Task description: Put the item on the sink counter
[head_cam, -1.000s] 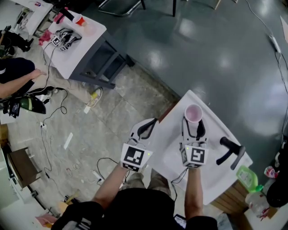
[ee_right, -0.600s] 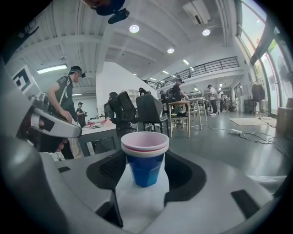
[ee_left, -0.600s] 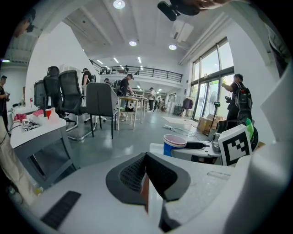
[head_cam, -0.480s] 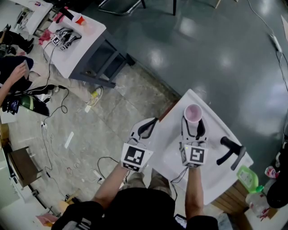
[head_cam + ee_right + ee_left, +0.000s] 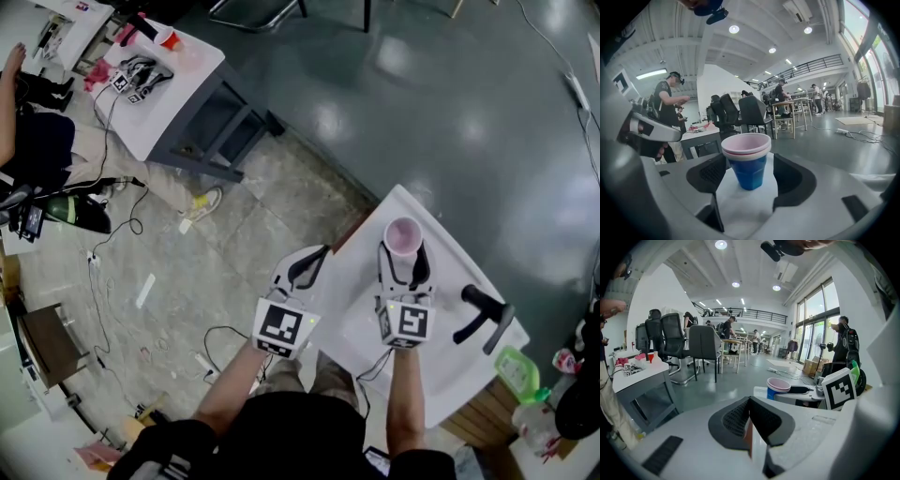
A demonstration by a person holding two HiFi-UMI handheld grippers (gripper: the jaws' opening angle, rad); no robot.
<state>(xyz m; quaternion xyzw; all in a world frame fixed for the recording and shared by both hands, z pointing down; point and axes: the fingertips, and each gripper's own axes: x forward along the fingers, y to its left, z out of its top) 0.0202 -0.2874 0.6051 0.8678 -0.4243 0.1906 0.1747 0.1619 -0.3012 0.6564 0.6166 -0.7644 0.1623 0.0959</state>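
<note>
Right gripper view shows your right gripper (image 5: 750, 176), jaws just opening, spread around the stacked cups (image 5: 747, 159) on the sink counter (image 5: 745, 213); only withdrawing seems left

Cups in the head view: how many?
2. A pink cup stands on the sink counter; a red cup is on the far table at upper left. Another may nest under the pink one.

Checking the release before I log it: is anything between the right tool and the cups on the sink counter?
Nothing visible. The stacked cups stand on the counter between the jaws of the right tool, which have just been opening. A gap shows on each side.
</note>
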